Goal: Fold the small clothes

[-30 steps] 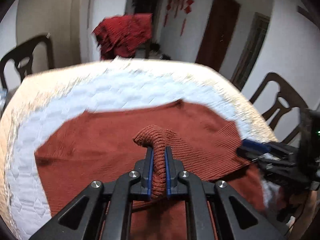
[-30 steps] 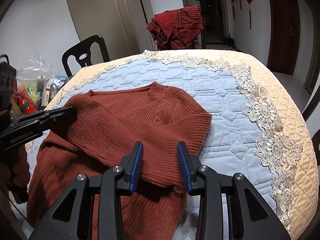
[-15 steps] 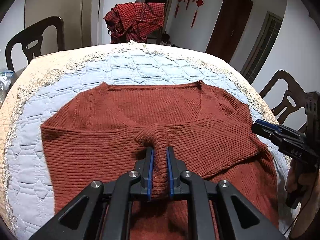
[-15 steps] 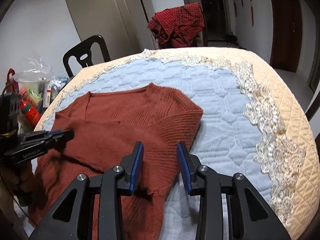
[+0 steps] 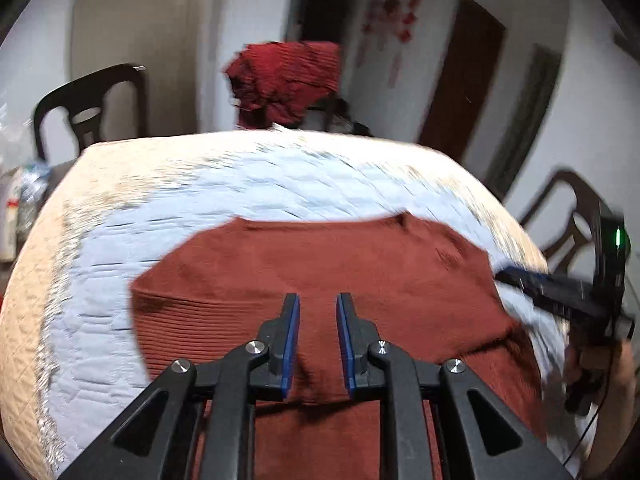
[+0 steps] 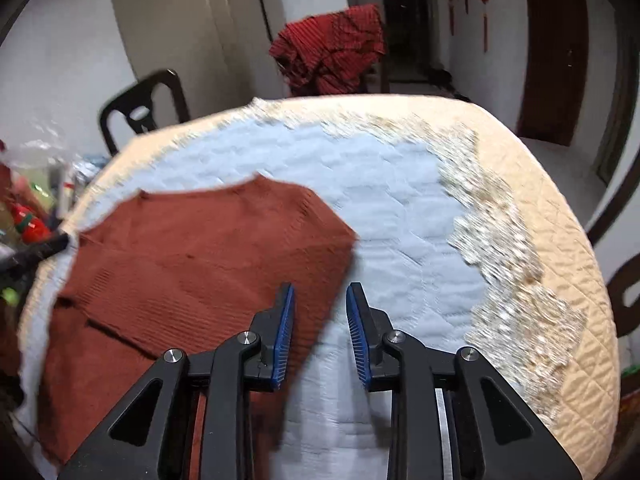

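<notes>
Now, in the left wrist view, the left gripper [image 5: 317, 340] hangs over the rust-red sweater [image 5: 320, 264], which lies flat on the blue quilted cover of the round worktop [image 5: 52, 304]. Its jaws have just been opening; they stand a little apart with nothing pinched between the blue pads, only knit lying below them. A sleeve band appears folded across the body from about 9 o'clock toward the centre. At 3 o'clock the right gripper [image 5: 516, 278] reaches toward the sweater's edge, with a green light on its housing. A red checked garment [image 5: 288, 76] hangs on a chair at 12 o'clock.

In the right wrist view, the right gripper [image 6: 320, 332] sits over the sweater's [image 6: 200, 264] right edge, at about 6 o'clock of the picture. Its jaws have just been closing, yet a clear gap remains and the pads grip nothing; the cloth edge runs beneath the left pad. The left gripper's tip [image 6: 48, 246] shows at 9 o'clock.

By my reading, the sleeves are folded in and the body fold is left to do. The motion blur leaves no readable writing or brand anywhere.
</notes>
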Tool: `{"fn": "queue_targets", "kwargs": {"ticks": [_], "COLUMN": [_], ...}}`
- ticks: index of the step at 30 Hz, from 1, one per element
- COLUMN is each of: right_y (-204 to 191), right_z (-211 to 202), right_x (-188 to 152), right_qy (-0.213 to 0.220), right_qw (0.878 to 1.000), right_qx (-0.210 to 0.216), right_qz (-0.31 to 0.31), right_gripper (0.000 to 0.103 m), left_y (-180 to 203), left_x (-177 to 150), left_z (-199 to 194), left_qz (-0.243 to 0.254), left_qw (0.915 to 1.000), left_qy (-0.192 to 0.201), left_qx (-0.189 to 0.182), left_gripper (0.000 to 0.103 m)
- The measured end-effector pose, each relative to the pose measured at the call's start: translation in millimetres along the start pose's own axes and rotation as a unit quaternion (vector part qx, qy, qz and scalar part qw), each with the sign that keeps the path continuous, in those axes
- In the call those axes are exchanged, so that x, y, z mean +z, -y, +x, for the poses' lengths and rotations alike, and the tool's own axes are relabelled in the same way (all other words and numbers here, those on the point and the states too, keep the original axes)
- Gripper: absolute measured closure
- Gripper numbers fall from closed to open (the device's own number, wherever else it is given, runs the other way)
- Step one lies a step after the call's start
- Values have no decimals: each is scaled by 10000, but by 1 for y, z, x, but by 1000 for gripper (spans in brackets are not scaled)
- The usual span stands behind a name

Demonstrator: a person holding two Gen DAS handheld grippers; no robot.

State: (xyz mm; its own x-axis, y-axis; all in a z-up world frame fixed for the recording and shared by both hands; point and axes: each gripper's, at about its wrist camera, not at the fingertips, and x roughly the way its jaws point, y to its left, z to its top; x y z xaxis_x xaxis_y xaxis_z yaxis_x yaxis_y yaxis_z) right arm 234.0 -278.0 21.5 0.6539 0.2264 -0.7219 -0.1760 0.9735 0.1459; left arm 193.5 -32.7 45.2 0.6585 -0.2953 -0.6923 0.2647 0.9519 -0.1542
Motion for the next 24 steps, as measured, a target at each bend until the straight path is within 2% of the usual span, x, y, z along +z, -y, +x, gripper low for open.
{"fn": "queue_targets", "kwargs": {"ticks": [2, 5, 7, 10, 13, 15, 17, 20, 22, 24], "right_y": [-7, -4, 4, -3, -13, -19, -17, -5, -8, -8], "right_z": [3, 28, 34, 9, -10, -14, 1, 2, -5, -10], "right_x": [4, 7, 7, 5, -5, -16, -29, -33, -31, -33], "right_qy": [-21, -370, -420, -228, -124, -224, -522, -483, -424, -421], "right_qw": [9999, 9992, 9990, 9996, 9993, 9981, 9967, 9975, 9979, 9981], "right_qx": [124, 99, 119, -33, 256, 366, 297, 375, -71, -30], "right_qz": [-107, -97, 36, -177, -259, -452, -542, -339, -488, -444], "right_gripper": [77, 79, 82, 82, 82, 82, 90, 93, 94, 94], "left_y": [9, 3, 0, 5, 8, 4, 1, 4, 8, 10], "left_x": [-5, -11, -10, -12, -20, -28, -32, -31, -31, -32], "left_z": [19, 49, 47, 29, 16, 20, 27, 21, 11, 4], "left_qz": [161, 76, -12, 86, 226, 206, 162, 116, 92, 136], "left_qw": [9994, 9978, 9982, 9989, 9989, 9983, 9984, 9985, 9988, 9992], "left_qy": [-286, -661, -605, -460, -413, -553, -548, -540, -453, -347], "left_qx": [-60, 48, 27, 42, -54, 1, -54, -38, -149, -148], "left_gripper": [82, 82, 82, 82, 82, 82, 82, 82, 82, 82]}}
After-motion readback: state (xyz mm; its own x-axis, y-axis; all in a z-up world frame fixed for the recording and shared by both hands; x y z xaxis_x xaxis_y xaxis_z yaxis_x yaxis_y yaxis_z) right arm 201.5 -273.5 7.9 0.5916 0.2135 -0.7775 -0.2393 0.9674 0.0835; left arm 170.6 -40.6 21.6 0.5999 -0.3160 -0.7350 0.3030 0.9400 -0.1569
